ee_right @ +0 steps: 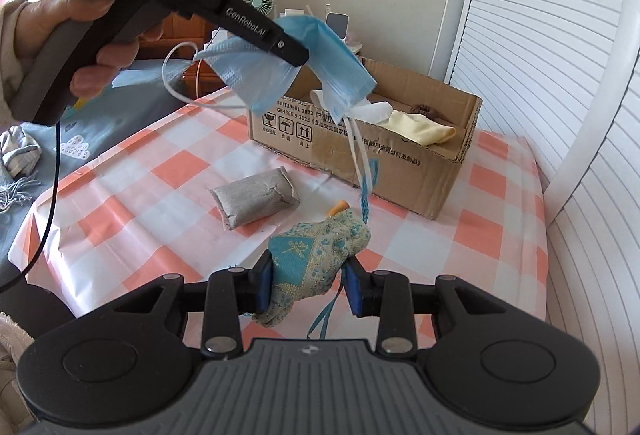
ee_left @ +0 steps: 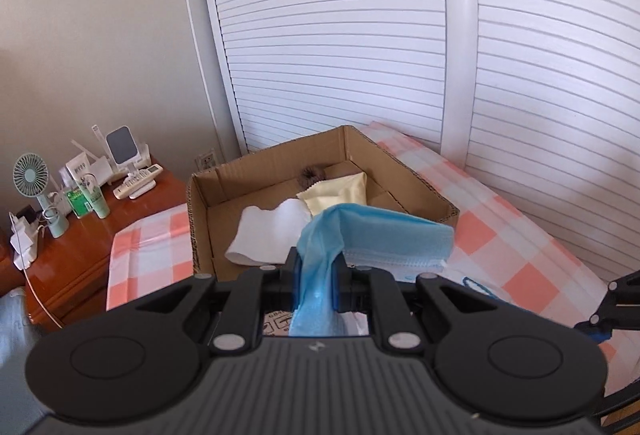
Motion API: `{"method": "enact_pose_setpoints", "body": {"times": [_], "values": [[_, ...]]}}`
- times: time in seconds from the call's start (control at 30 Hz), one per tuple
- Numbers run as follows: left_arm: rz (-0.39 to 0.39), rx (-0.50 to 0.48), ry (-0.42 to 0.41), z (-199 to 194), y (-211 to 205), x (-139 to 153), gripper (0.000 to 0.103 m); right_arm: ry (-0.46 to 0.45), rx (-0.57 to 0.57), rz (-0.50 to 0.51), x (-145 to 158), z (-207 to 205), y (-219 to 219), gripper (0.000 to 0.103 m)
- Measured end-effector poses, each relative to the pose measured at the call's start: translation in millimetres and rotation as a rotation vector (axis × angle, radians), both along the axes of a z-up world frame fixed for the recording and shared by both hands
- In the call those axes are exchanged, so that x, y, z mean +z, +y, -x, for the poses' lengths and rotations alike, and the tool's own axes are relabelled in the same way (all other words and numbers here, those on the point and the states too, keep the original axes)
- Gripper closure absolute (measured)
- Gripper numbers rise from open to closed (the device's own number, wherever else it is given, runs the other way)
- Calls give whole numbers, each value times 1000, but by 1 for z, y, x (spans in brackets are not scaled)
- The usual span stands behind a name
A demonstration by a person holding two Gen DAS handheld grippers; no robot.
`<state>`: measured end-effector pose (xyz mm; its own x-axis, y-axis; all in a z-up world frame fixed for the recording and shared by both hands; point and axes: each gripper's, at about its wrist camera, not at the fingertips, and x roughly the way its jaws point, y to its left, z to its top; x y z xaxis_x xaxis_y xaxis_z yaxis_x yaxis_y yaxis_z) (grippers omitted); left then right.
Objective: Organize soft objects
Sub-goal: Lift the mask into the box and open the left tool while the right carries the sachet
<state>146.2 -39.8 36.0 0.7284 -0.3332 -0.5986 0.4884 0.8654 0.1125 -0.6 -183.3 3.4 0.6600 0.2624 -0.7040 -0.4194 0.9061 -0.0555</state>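
**Mask and pouch held above the checked desk**

The left tongs [ee_left: 316,275] are clamped on a pale blue pleated face mask [ee_right: 320,55] with white ear loops, held just before the cardboard box [ee_right: 400,163]. The right tongs [ee_right: 310,289] grip a turquoise, gold-embroidered pouch [ee_right: 316,259] over the desk [ee_right: 140,203]. The left tool reads "DAS" and "GenRobot.AI"; the box shows "GB4806.9 2023".

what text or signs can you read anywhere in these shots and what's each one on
"DAS": left hand-held gripper, top of its body.
"GenRobot.AI": same gripper, along its arm.
Small lines under "DAS": too small to read.
"GB/T29501 2013", "GB4806.9 2023": cardboard box, side wall; the Chinese print after them is too blurred.
Three handling pictograms, tiny captions unreadable: same wall.
Green packet on the wooden stand: print blurred.
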Motion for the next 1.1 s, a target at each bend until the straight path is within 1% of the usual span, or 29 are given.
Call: {"method": "enact_pose_setpoints", "body": {"times": [0.1,0.23,0.37,0.53,0.67,0.87,1.0,1.1], "values": [[-25,20,-19,-2,0,5,91,-12,6,11,4,3,0,63],[-15,39,-18,-6,7,11,91,-32,3,5,14,4,-5,63],[-34,58,-24,-10,9,16,91,-70,-12,2,30,-4,-12,63],[-42,58,-21,-17,10,23,91,-107,-28,-12,52,-30,-21,63],[-62,61,-44,-26,8,34,91,-133,-36,-19,71,-59,-26,63],[-61,67,-45,-63,3,47,90,-157,-39,-20,91,-107,-28,63],[-72,80,-28,-98,-5,43,90,-154,-42,-7,94,-136,-28,63],[-73,99,7,-131,-13,34,89,-144,-42,-10,93,-153,-31,63]]}}
